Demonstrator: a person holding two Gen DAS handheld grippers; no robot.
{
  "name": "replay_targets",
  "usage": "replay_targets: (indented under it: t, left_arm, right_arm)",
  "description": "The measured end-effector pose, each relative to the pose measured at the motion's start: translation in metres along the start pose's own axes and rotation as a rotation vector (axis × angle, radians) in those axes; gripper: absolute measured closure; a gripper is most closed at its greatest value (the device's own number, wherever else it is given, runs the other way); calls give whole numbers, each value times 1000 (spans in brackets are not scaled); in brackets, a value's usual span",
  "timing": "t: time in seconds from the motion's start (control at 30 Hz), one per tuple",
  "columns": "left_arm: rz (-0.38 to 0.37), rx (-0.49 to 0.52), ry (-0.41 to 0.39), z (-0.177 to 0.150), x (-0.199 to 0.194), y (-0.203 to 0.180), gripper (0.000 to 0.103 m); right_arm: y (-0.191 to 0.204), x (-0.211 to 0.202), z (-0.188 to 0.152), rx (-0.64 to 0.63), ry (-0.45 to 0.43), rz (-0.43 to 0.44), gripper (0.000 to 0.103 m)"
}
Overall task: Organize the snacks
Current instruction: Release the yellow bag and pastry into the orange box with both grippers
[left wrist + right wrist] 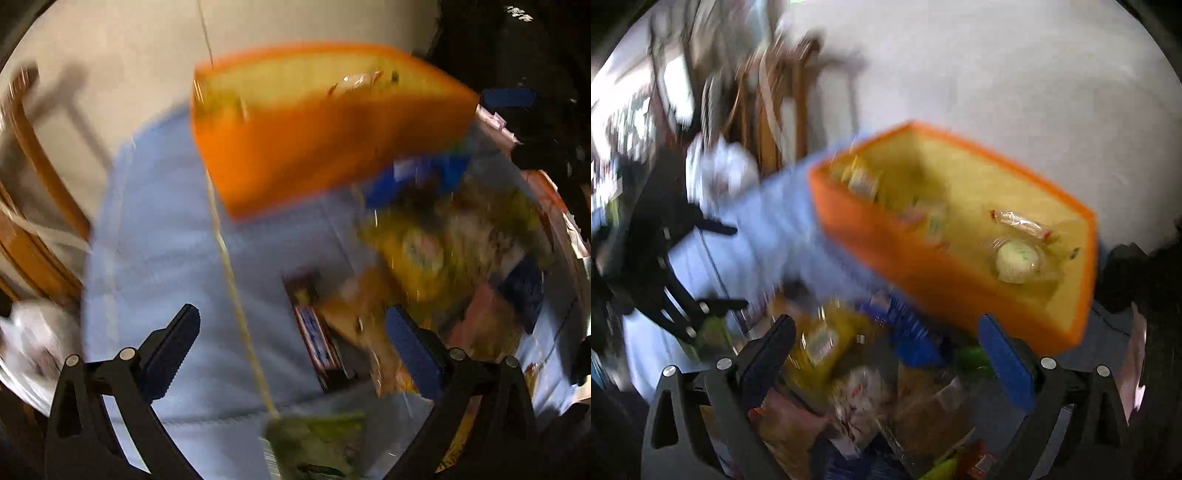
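Between picks: both grippers, left gripper (293, 334) and right gripper (886, 345), jaws wide apart, empty. Snack pile (849, 376) between right jaws, orange bin (960, 236) beyond. Next: clamp one packet.

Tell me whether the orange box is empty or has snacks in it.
Not empty. The orange box holds a few snacks: a round pale wrapped one, a clear-wrapped one, and blurred packets at the far end.

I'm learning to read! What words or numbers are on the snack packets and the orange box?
No text can be read here; both views are too blurred.
Orange box: no writing shows.
Blue and white bar: lettering smeared, unreadable.
Yellow packet: label blurred.
Round wrapped snack in the box: faint marks, too blurred.
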State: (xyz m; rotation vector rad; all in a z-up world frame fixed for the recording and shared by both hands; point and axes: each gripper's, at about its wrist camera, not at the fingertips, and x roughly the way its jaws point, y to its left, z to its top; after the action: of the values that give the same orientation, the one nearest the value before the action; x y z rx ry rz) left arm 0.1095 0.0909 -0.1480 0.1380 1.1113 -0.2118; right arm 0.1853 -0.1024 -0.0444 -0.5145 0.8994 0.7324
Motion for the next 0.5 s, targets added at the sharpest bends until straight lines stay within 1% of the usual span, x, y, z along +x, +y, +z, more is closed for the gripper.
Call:
replay_targets:
  t: [0.03,0.07,0.1,0.13,0.2,0.27,0.3,0.33,0.37,0.4,0.43,0.47,0.5]
  left_arm:
    - [-33,-25,14,-2,6,2,4]
    - [-76,-61,25,-6,13,4,4]
    - [-100,-87,28,-8,19,5,4]
    - [-111,-110,35,-8,27,6,4]
    - [-113,-130,47,-8,40,3,4]
    - [-145,-139,73,-3,50,1,4]
    - [-147,-137,86,-2,55,0,4]
    - [-116,-132,83,-2,61,-1,4]
    - [-122,-112,57,-3,60,-4,7]
    - [-120,-77,61,-3,62,-9,8]
    - [-126,-41,48,-4,59,-13,19]
    - [-147,-40,47,-4,57,-14,33]
    - [-165,-50,59,-4,55,-14,50]
  right_arm:
    - [7,8,-7,-39,15,-13,4]
    - [12,18,-7,-78,25,-33,4]
    - [12,24,-4,-96,28,-44,4]
    - [12,33,-3,-110,40,-48,4]
    - [9,48,-2,-108,59,-22,4]
    - [4,66,-1,-119,93,0,4]
    - [3,74,-1,-126,110,-16,4]
    - [2,83,-3,-127,125,-36,4]
    - [-1,90,-5,-113,134,-40,4]
    - [-3,94,-6,-87,138,-32,8]
    - [-10,96,-7,-17,143,6,19]
    - [-17,97,-8,64,157,-20,52]
    - [-21,95,-9,111,167,-59,55]
